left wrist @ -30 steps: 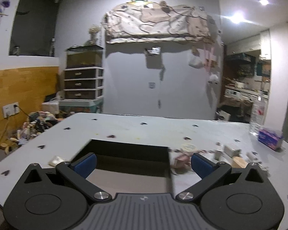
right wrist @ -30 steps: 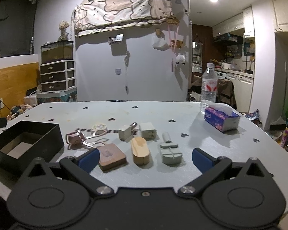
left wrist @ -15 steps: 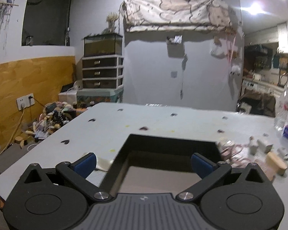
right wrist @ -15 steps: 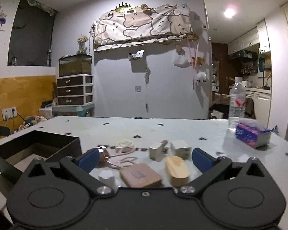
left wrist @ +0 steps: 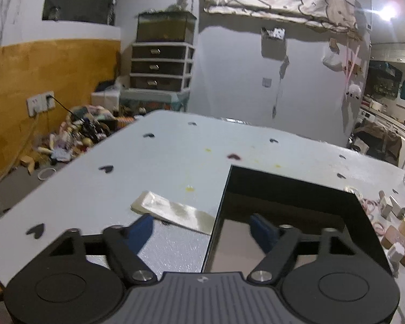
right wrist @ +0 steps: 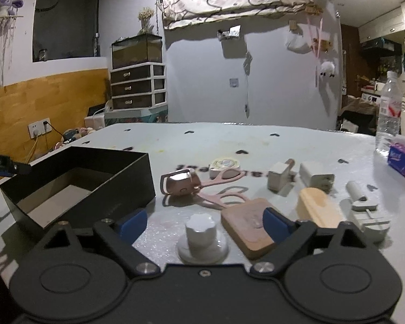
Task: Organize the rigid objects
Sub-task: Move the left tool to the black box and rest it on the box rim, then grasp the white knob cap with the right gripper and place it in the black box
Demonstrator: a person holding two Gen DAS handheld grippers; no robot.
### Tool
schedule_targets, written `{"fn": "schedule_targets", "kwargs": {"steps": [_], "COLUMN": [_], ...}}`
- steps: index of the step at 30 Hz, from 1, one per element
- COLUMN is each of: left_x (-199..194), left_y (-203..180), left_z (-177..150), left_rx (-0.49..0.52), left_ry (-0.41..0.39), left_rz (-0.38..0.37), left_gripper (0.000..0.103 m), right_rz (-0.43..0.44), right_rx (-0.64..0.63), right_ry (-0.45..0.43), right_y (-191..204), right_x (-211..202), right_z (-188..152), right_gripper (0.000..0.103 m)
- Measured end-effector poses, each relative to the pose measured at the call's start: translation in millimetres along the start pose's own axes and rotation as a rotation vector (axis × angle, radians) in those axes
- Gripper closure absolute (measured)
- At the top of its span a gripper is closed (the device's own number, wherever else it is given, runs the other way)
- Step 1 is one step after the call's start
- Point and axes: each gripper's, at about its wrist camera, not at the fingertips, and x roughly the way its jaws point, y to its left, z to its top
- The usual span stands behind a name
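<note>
An open black box (left wrist: 291, 208) (right wrist: 75, 181) stands on the pale table. My left gripper (left wrist: 202, 229) is open, its jaws astride the box's left wall. My right gripper (right wrist: 202, 222) is open and empty, with a white knob-shaped piece (right wrist: 201, 236) between its jaws. Beyond it lie a brown wooden block (right wrist: 248, 224), a tan wooden piece (right wrist: 317, 208), a pink eyelash curler (right wrist: 186, 183), pink scissors (right wrist: 224, 198), two white chargers (right wrist: 279, 179) (right wrist: 316, 175), a round tape measure (right wrist: 224, 166) and a grey roller (right wrist: 364, 208).
A flat cream packet (left wrist: 172, 212) lies left of the box. A water bottle (right wrist: 388, 113) and a blue tissue pack (right wrist: 403, 163) stand at the far right. The table edge (left wrist: 54, 178) drops off at the left, above clutter on the floor.
My left gripper has swung left and dropped over the box's left wall. My right gripper has moved left and lower, and its jaws now flank the white knob piece.
</note>
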Motion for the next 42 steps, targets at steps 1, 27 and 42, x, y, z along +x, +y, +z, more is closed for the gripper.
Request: {"fn": "schedule_targets", "kwargs": {"steps": [1,27,42], "left_x": [2.8,27.0,26.8], "left_y": [0.5,-1.1,-1.0], "left_z": [-0.9,-17.4,-20.1], "left_rx": [0.007,0.044,0.024], "left_ry": [0.008,0.054,0.038], "left_rz": [-0.007,-0.062,-0.065], "left_gripper": [0.039,0.095,0.095], "right_rz": [0.004,-0.009,0.373], "right_rx": [0.002,0.007,-0.141], "right_ry": [0.011,0.074,0.111], "right_y": [0.7,7.4,98.7], "right_x": [3.1,23.6,49.3], "right_z": [0.1,14.2,93.8], "right_gripper": [0.017,0.073,0.073]}}
